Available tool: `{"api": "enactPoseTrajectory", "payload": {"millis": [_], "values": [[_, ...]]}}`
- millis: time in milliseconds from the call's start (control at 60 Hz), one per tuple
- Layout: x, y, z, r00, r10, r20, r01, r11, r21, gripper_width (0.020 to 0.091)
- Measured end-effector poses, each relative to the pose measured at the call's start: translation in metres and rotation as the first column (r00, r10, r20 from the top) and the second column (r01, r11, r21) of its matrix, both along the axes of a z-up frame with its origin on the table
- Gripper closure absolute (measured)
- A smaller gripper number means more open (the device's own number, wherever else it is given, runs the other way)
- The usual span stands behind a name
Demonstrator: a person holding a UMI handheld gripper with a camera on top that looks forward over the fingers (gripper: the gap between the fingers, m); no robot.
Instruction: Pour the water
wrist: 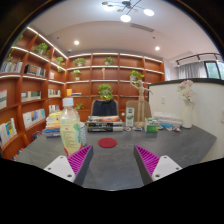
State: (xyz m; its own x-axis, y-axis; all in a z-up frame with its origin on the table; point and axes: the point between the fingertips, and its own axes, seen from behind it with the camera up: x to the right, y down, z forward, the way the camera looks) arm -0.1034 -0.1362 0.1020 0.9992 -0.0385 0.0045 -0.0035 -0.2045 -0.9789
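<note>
Claw (pixel 113 163) hangs wide and empty over the desk (pixel 115 165), the bottle (pixel 69 130) standing just beyond its left finger, so the approach seems underway; next, swing left to straddle it.

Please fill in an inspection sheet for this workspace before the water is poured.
Surface: a dark grey table, bare just ahead of the fingers.
Job's things: a clear bottle with a yellowish label stands upright beyond the left finger; a red coaster-like disc lies flat farther ahead. No cup can be made out.
Clutter: small boxes and packets sit along the table's far edge.
Grippers: the gripper is open, holding nothing, its pink pads wide apart.
Cables: nothing seen.
Surroundings: wooden bookshelves with books and potted plants, a white partition, ceiling lights on.
</note>
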Motion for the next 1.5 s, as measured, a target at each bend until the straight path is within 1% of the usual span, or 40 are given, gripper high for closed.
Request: {"api": "enactPoseTrajectory", "payload": {"millis": [133,150,167,267,400,500,600,667,700,750,783,800,833,850,867,883,900,933,950,967,983,1033,1167,1300,1367,1433,1500], "values": [[-0.055,-0.001,-0.012,0.993,0.106,-0.046,-0.104,0.994,0.035,0.0274],[-0.046,0.01,0.001,0.992,0.119,-0.048,-0.117,0.993,0.032,0.0274],[-0.067,0.004,-0.015,0.991,0.123,-0.056,-0.122,0.992,0.033,0.0274],[-0.099,0.016,-0.023,0.985,0.163,-0.064,-0.162,0.987,0.024,0.0275],[-0.119,0.043,-0.017,0.984,0.176,-0.033,-0.174,0.983,0.054,0.0272],[-0.125,0.065,-0.01,0.985,0.172,0.006,-0.172,0.982,0.078,0.0265],[-0.127,0.083,-0.006,0.987,0.158,0.026,-0.159,0.983,0.088,0.0275],[-0.126,0.093,-0.006,0.99,0.142,0.023,-0.143,0.985,0.093,0.0338],[-0.126,0.097,-0.008,0.991,0.132,0.021,-0.134,0.987,0.086,0.0424],[-0.133,0.101,-0.01,0.989,0.148,-0.002,-0.148,0.986,0.081,0.0519],[-0.137,0.102,-0.012,0.987,0.157,-0.014,-0.156,0.985,0.076,0.0604],[-0.136,0.103,-0.011,0.988,0.154,-0.015,-0.152,0.985,0.082,0.0605],[-0.135,0.104,-0.011,0.99,0.144,-0.008,-0.143,0.986,0.086,0.0633],[-0.135,0.104,-0.01,0.99,0.142,-0.003,-0.141,0.986,0.09,0.0634],[-0.136,0.104,-0.01,0.99,0.141,0.004,-0.141,0.985,0.094,0.0671],[-0.136,0.104,-0.01,0.99,0.141,0.011,-0.141,0.985,0.1,0.0672],[-0.137,0.105,-0.009,0.99,0.141,0.018,-0.142,0.984,0.107,0.0702],[-0.139,0.104,-0.009,0.989,0.145,0.026,-0.147,0.982,0.114,0.0711],[-0.14,0.104,-0.009,0.988,0.152,0.03,-0.155,0.981,0.115,0.073],[-0.142,0.104,-0.008,0.987,0.159,0.032,-0.161,0.981,0.111,0.073],[-0.144,0.104,-0.008,0.985,0.167,0.032,-0.169,0.979,0.109,0.0755],[-0.146,0.105,-0.008,0.983,0.182,0.03,-0.184,0.978,0.101,0.0753],[-0.144,0.105,-0.008,0.985,0.171,0.024,-0.172,0.98,0.099,0.0753],[-0.144,0.104,-0.009,0.977,0.193,0.085,-0.199,0.978,0.063,0.0754],[-0.134,0.106,-0.006,0.965,0.2,0.168,-0.21,0.977,0.041,0.0755],[-0.114,0.114,0.002,0.941,0.184,0.285,-0.202,0.979,0.034,0.0755],[-0.095,0.126,-0.001,0.897,0.181,0.403,-0.19,0.982,-0.019,0.0754]]}}
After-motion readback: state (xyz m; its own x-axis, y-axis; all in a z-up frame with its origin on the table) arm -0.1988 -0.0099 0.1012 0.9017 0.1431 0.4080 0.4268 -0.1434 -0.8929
